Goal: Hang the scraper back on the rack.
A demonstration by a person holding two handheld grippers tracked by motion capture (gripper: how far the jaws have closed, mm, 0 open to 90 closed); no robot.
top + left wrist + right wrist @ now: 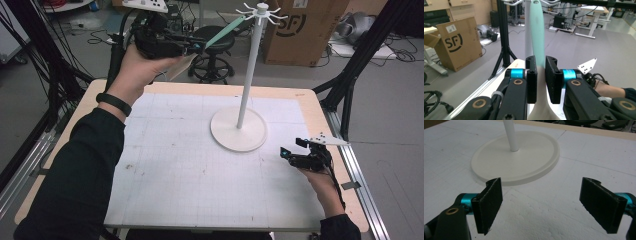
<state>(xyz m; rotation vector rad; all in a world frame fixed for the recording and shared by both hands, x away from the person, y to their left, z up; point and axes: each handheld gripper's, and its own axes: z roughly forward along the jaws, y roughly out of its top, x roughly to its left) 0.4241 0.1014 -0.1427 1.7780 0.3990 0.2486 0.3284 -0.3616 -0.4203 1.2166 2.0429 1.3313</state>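
While the left gripper pinches the pale mint-green, long flat plastic spatula at its neck, the handle tip reaches ahead toward the tall white hook stand — light, stiff, probably slick. Right gripper, spread wide, hovers above the counter.

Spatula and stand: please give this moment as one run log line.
left gripper: shut on spatula, raised near stand hooks | right gripper: open, low by stand base
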